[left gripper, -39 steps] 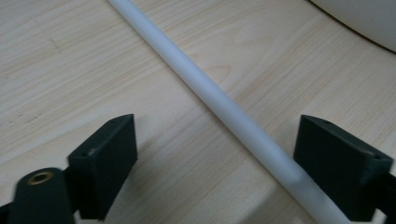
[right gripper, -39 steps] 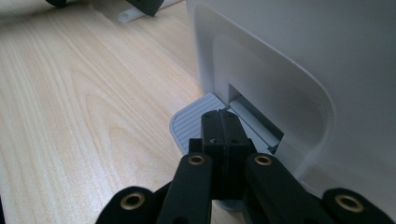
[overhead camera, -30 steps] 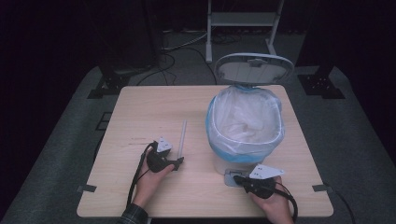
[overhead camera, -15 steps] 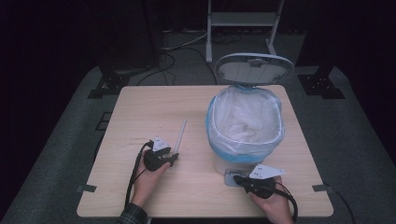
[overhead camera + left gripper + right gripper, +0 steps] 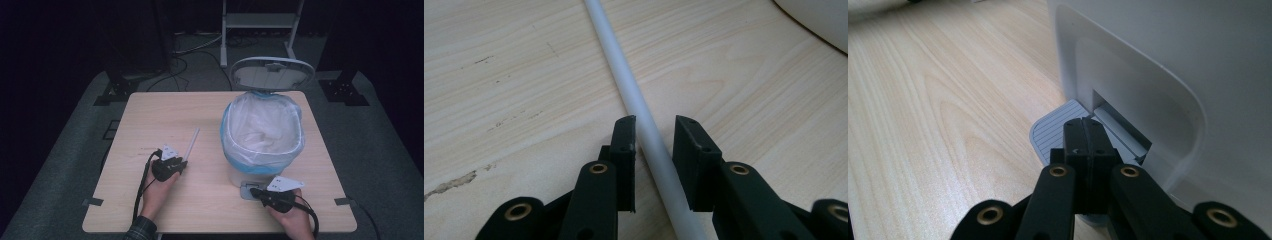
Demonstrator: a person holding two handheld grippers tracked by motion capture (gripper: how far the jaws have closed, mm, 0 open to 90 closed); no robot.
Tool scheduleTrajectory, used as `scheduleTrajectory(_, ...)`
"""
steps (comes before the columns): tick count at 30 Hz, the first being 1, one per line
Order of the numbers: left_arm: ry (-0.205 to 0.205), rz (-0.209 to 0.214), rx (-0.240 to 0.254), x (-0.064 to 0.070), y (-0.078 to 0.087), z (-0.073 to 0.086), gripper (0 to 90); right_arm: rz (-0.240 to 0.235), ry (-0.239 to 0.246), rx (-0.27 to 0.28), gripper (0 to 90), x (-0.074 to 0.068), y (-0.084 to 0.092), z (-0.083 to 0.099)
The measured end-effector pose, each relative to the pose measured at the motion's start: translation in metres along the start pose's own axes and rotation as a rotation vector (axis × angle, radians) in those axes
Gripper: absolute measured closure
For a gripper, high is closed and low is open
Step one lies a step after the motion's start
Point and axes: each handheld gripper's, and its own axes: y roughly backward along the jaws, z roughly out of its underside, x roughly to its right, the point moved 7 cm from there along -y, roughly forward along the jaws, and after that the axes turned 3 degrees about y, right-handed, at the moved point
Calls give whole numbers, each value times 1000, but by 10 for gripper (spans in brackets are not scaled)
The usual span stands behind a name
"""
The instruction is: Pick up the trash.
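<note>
- While the right tool [image 5: 1083,137] bears down on the pedal [image 5: 1055,132] of the pedal bin [image 5: 262,145] with its jaws pressed flat together and nothing between them, the lid [image 5: 271,73] stands raised behind the rim, so the opening half of the job looks done.
- What is left, as I judge it, is the whole handling of the straw [image 5: 644,125]: grasping it, lifting it off the bench [image 5: 165,115], carrying it over the bin mouth and letting go.
- At the left tool [image 5: 655,135] the jaws stand narrowly apart, one on either side of the straw, which runs straight ahead between them and away past the tips; the pads look just beside the straw rather than clamped on it, so the grasp seems about to happen and not yet made.
- From the left tool the bin sits off to the right and somewhat ahead, with its white base edging into the far right corner of the left gripper view.
- Ahead of the right tool, the ribbed grey pedal lies directly under the tips, and the bin's white wall rises just behind and to the right.
- Lying flat on the pale wood, the straw is a thin, straight, matt white tube, smooth and round enough that it may roll.
- Inside the bin a translucent liner [image 5: 235,145] with a blue tint folds over the rim; the inside looks empty of rubbish.
</note>
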Motion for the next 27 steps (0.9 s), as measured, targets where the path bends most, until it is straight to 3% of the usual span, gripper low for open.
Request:
scheduleTrajectory(17,15,-41,3,-6,-1,-2,802,-1,-2,1,900,0,0,0)
scheduleTrajectory(27,26,-33,1,-8,-1,-1,811,0,-1,1,900,0,0,0)
